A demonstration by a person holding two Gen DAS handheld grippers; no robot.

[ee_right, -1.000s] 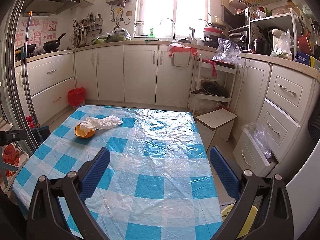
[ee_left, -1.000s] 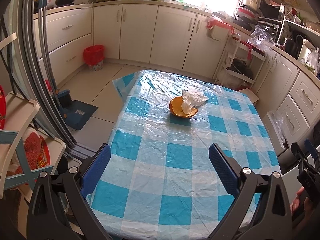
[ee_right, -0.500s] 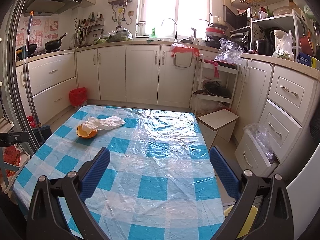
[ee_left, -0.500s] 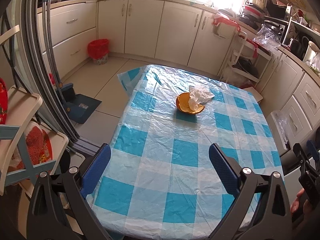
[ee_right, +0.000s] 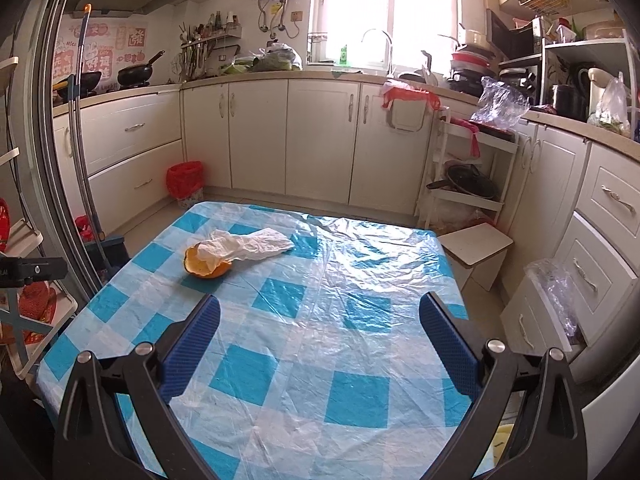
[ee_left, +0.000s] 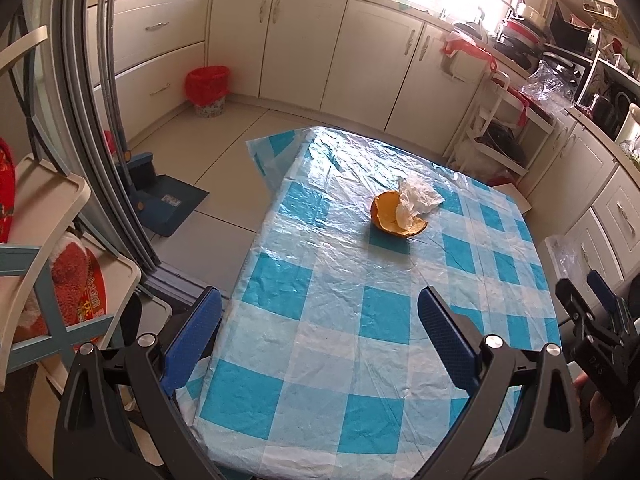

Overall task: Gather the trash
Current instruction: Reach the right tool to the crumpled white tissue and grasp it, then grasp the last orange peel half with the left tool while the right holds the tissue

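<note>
An orange peel shaped like a bowl (ee_left: 390, 218) (ee_right: 202, 264) lies on the blue-and-white checked tablecloth (ee_left: 360, 320) (ee_right: 320, 320), with a crumpled white tissue (ee_left: 416, 200) (ee_right: 248, 245) draped over it. My left gripper (ee_left: 320, 316) stands open above the table's near left corner, well short of the peel. Over the near edge of the table my right gripper (ee_right: 320, 320) is also open and holds nothing; the peel lies ahead to its left. The right gripper's tool (ee_left: 600, 340) shows at the right edge of the left wrist view.
A small bin lined with a red bag (ee_left: 208, 90) (ee_right: 185, 182) stands on the floor by the far cabinets. A dustpan and brush (ee_left: 160, 196) lie left of the table. A white stool (ee_right: 476, 250) and a rack (ee_right: 468, 176) stand right of it. A folding chair (ee_left: 48, 264) is at near left.
The left gripper has risen and drawn back and to the left, so the table sits further right in its view. The right gripper has barely shifted. Peel and tissue have stayed put.
</note>
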